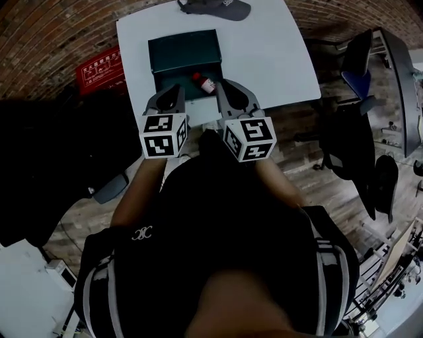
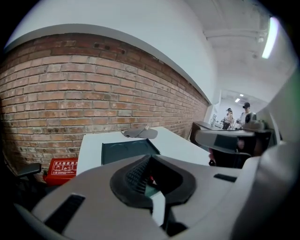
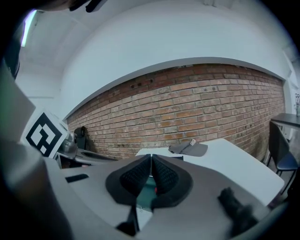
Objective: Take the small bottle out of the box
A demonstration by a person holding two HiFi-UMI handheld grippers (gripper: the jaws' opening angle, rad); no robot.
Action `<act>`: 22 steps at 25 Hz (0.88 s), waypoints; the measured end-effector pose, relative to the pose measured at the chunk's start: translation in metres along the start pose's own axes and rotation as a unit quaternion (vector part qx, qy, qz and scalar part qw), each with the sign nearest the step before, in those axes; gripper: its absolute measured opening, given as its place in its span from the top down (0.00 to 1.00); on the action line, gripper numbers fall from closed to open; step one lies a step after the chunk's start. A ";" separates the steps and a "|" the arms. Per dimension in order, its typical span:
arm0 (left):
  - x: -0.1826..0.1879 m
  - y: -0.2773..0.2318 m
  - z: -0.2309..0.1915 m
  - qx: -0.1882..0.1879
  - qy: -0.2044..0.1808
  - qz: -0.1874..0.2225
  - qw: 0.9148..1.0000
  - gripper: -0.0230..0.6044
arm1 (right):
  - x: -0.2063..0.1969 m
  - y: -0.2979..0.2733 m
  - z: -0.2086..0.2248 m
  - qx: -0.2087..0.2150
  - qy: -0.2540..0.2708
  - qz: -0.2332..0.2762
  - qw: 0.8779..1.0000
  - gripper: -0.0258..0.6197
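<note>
A dark green box (image 1: 184,54) stands open on the white table (image 1: 277,53), its lid raised at the far side. The small bottle (image 1: 205,83), white with a red cap, lies in the box's right near part. My left gripper (image 1: 176,91) hovers at the box's near left edge, shut and empty. My right gripper (image 1: 223,86) hangs just right of the bottle, also shut with nothing held. In the left gripper view the jaws (image 2: 150,157) meet in front of the lid (image 2: 126,151). A red speck of the bottle (image 3: 155,190) shows below the right gripper (image 3: 151,157).
A grey cap (image 1: 215,8) lies at the table's far edge. A red sign (image 1: 100,69) leans on the brick wall to the left. A dark chair (image 1: 357,66) stands to the right of the table. The person's black-clad torso fills the lower head view.
</note>
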State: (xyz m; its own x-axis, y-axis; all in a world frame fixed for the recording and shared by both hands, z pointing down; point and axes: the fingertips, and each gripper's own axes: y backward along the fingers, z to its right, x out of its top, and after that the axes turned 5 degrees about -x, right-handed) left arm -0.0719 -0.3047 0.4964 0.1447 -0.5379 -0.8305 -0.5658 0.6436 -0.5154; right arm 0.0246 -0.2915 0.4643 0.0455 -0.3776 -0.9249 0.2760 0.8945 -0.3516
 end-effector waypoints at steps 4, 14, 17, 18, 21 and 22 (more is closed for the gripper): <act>-0.017 -0.022 0.009 -0.017 -0.006 -0.030 0.999 0.94 | -0.009 -0.002 0.020 -0.009 -0.008 -0.012 1.000 0.91; -0.053 -0.080 0.022 -0.063 0.081 -0.099 0.990 0.79 | -0.021 0.004 0.065 -0.037 -0.035 -0.028 0.998 0.91; -0.065 -0.093 0.018 -0.059 0.155 -0.119 0.979 0.78 | -0.026 0.007 0.077 -0.048 -0.043 -0.031 0.997 0.91; -0.067 -0.095 0.017 -0.056 0.188 -0.129 0.972 0.78 | -0.027 0.008 0.081 -0.052 -0.046 -0.030 0.997 0.91; -0.079 -0.105 0.013 -0.060 0.300 -0.148 0.941 0.78 | -0.028 0.008 0.090 -0.063 -0.055 -0.028 0.996 0.91; -0.082 -0.109 0.012 -0.062 0.329 -0.155 0.929 0.77 | -0.029 0.007 0.092 -0.066 -0.058 -0.028 0.996 0.91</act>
State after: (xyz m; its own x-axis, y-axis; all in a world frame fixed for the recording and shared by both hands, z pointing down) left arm -0.0123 -0.3238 0.6184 -0.1892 -0.9295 -0.3165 -0.6747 0.3573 -0.6458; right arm 0.1139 -0.2967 0.5020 0.1463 -0.4465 -0.8827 0.1534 0.8918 -0.4257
